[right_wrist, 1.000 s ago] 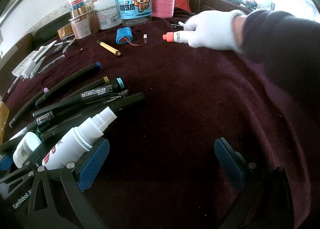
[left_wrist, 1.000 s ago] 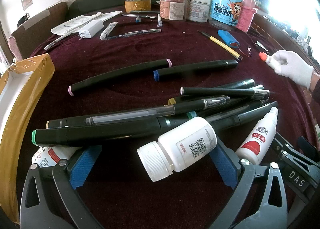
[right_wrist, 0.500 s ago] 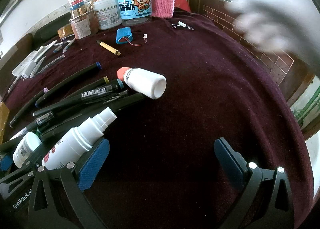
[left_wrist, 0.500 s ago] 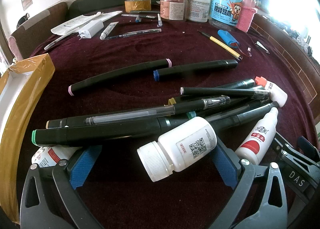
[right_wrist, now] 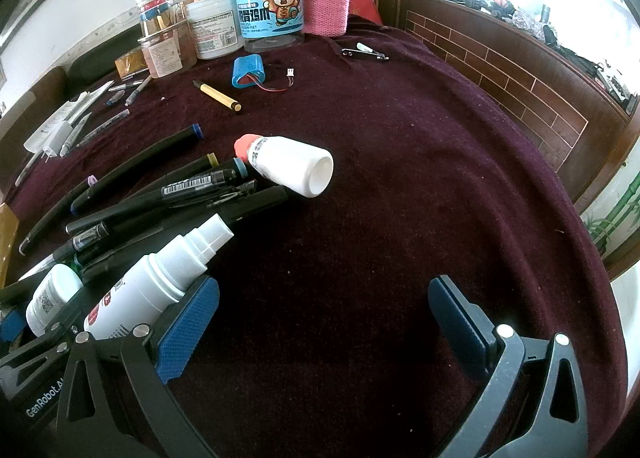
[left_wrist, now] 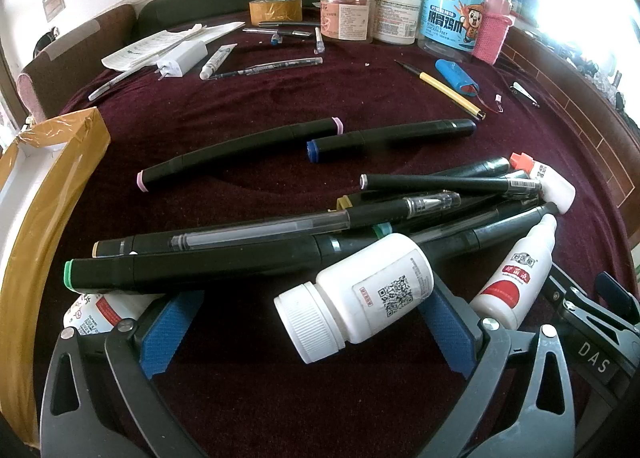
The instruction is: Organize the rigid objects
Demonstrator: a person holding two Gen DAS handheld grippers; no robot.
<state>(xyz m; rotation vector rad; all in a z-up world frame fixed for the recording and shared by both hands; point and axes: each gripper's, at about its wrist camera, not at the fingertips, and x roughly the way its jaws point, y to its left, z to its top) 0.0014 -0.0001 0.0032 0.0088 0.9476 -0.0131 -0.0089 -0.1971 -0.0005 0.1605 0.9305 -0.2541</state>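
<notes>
The left gripper [left_wrist: 310, 332] is spread wide at the bottom of its frame, holding nothing — a white pill bottle [left_wrist: 356, 296] lies on its side between the blue pads, leaning on the right one. The right gripper [right_wrist: 322, 320] also stands open and empty at the bottom of its view, over bare cloth.

Just above the left gripper a heap of black markers [left_wrist: 280, 242] crosses the middle of the frame. A spray bottle [left_wrist: 520, 274] lies at lower right, tip toward the heap, and a red-capped bottle [right_wrist: 290, 166] lies on its side at the heap's right end, touching the pens. Another small bottle [left_wrist: 94, 312] peeks out under the left finger. Two single markers [left_wrist: 240, 152] lie apart, higher up.

The surface is a dark maroon cloth [right_wrist: 400, 198]. Jars [left_wrist: 452, 6] and a pink-sleeved flask [right_wrist: 326, 6] stand along the top edge; a blue battery pack [right_wrist: 248, 72], a yellow pen [right_wrist: 218, 96] and nail clippers [right_wrist: 366, 52] lie below them. A tape-wrapped box [left_wrist: 44, 194] lines the left edge of the left view.

In the right view the cloth's right half is open — it drops off beside a brick-pattern wall [right_wrist: 500, 74].
</notes>
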